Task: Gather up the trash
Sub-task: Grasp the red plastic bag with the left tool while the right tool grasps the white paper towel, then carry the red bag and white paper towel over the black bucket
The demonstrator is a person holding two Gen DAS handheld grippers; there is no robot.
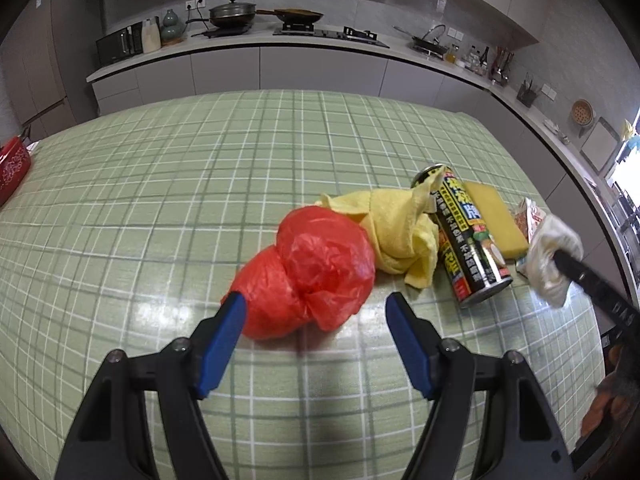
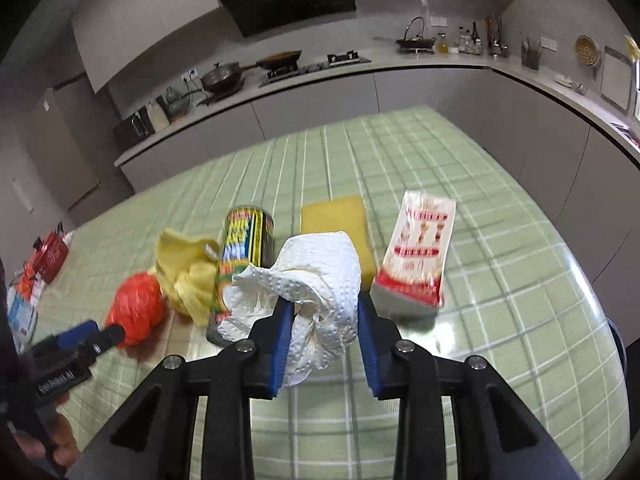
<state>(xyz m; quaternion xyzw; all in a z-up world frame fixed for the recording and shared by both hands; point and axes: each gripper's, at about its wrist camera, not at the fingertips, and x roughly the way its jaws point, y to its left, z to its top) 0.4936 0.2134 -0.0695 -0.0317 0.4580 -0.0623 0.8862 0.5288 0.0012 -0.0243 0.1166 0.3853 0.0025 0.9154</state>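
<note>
My left gripper (image 1: 314, 306) has its fingers spread wide and grips nothing; the red bag (image 1: 310, 272) lies on the table (image 1: 160, 200) just ahead, its near left edge at the left fingertip. My right gripper (image 2: 324, 312) is partly closed around a crumpled paper towel (image 2: 308, 284), which fills the gap between the blue pads. Behind the bag lie a yellow cloth (image 1: 396, 228), a can (image 1: 468, 240) on its side, a sponge (image 1: 496, 220) and a packet (image 2: 420, 256).
</note>
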